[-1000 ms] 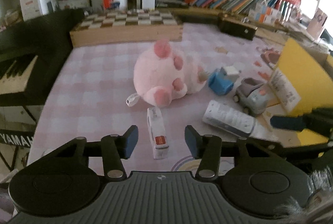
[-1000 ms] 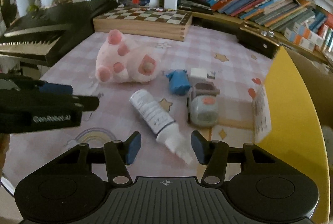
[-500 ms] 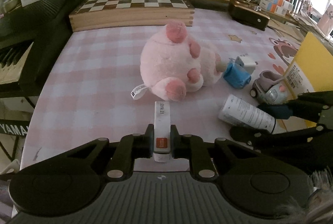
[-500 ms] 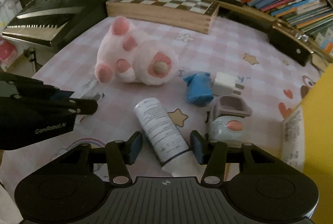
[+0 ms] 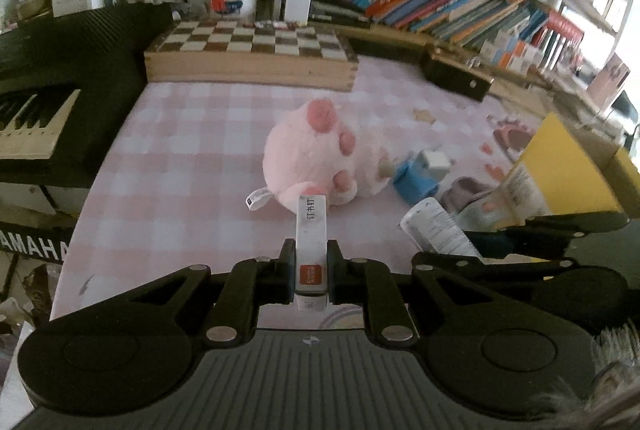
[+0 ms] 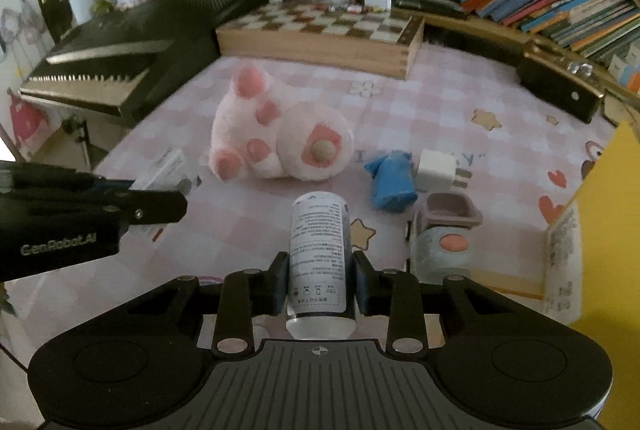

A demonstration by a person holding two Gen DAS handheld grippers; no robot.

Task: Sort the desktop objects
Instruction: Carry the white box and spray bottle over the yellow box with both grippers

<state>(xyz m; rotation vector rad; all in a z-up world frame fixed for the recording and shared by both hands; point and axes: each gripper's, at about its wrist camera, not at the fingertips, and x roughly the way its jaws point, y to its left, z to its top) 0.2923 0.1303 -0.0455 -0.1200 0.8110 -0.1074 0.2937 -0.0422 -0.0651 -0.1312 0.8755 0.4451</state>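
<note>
A slim white staple box (image 5: 311, 230) with a red label points away from me, and my left gripper (image 5: 311, 270) is shut on its near end, holding it off the pink checked table (image 5: 180, 170). In the right wrist view the same box (image 6: 166, 166) sticks out past the left gripper's fingers (image 6: 160, 206). A white bottle (image 6: 319, 242) with printed text lies lengthwise between the pads of my right gripper (image 6: 320, 282). Its jaws are closing onto the bottle's sides and press on them. The bottle (image 5: 434, 230) also shows at the right of the left wrist view.
A pink plush toy (image 5: 320, 154) lies mid-table, with a blue bundle (image 6: 392, 182), a white charger (image 6: 438, 168) and a grey toy car (image 6: 444, 234) to its right. A yellow box (image 6: 608, 210) stands at the right edge. A wooden chess box (image 5: 248, 58) and a keyboard (image 5: 40, 102) border the back and left.
My left gripper closed on the staple box and raised it off the table. My right gripper moved over the bottle and closed on it.
</note>
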